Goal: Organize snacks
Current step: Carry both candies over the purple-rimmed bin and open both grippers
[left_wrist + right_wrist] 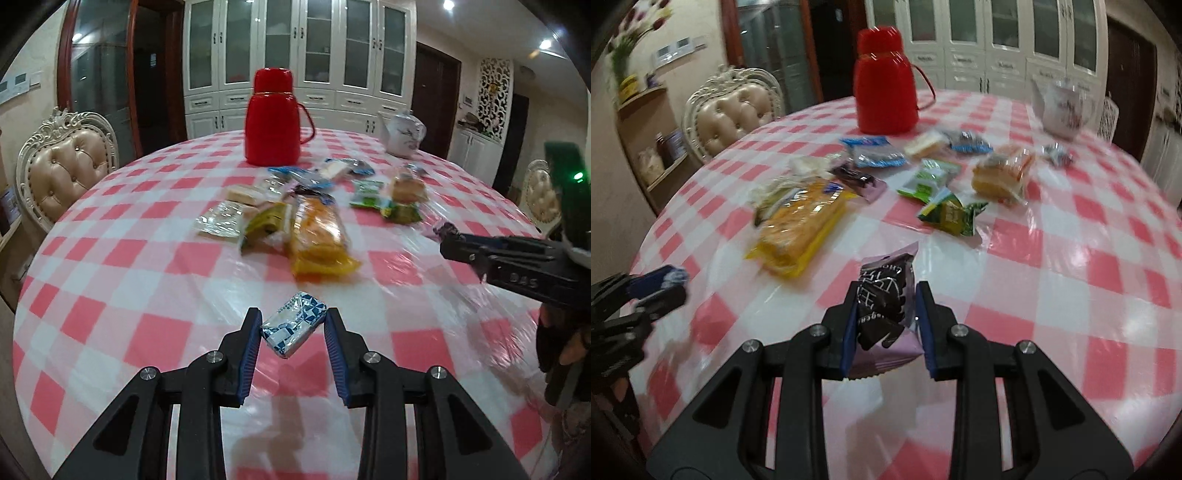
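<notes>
Left gripper [293, 326] is clamped on a blue-white foil packet [294, 324], a small pillow-shaped block w/ its long axis running diagonally between the blue ribbed pads [251, 343], lifted just above the tablecloth [110, 295]. Right gripper [886, 314] is clamped on a purple-black wrapper [886, 306], crinkly plastic w/ a crimped end, long axis pointing fwd toward the red flask [886, 92].

Rel. to the flask: the loose snack pile [886, 177] lies on its near side, btwn it and both grippers. The yellow biscuit pack [801, 225], long, glossy and rectangular, sits left of center, prob. nearer the left gripper. The green sachets [945, 206] sit nearer the right gripper. Tablecloth is glossy pink-white check vinyl. Frames are motion-blurred.
</notes>
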{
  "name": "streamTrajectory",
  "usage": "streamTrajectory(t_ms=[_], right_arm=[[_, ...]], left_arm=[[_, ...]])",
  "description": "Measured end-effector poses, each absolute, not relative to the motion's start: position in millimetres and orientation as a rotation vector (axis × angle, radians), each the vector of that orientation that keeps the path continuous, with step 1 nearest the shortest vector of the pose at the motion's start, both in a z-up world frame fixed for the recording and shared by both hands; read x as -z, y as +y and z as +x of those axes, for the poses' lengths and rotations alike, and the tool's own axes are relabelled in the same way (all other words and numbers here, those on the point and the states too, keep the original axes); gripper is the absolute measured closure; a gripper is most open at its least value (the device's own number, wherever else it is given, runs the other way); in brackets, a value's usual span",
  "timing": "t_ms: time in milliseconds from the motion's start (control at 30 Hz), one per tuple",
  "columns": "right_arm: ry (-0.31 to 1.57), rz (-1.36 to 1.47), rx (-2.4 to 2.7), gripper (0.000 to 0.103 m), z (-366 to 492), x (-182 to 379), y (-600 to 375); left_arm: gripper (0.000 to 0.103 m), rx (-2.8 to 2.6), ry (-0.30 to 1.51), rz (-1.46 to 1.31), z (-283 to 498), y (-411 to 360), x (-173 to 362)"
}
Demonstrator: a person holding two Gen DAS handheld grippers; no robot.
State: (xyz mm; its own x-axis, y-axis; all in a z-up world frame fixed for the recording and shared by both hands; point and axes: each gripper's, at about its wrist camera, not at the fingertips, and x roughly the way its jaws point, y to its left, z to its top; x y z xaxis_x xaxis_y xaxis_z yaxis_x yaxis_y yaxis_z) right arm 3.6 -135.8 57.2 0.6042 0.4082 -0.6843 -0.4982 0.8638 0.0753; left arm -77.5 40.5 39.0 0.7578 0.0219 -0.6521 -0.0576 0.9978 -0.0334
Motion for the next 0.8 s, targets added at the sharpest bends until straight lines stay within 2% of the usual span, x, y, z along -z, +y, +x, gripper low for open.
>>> streamTrajectory(t_ms=[467,800], right_arm=[[0.662,-0.107,-0.416,0.07,-90,-85,-228],[0.747,-0.166,-0.184,0.07,-148,-81,-350]], left_arm=[[0.067,0.206,0.713,0.005,-110,-61,-49],[0.067,0.547,0.716,0.115,-126,-183,-56]])
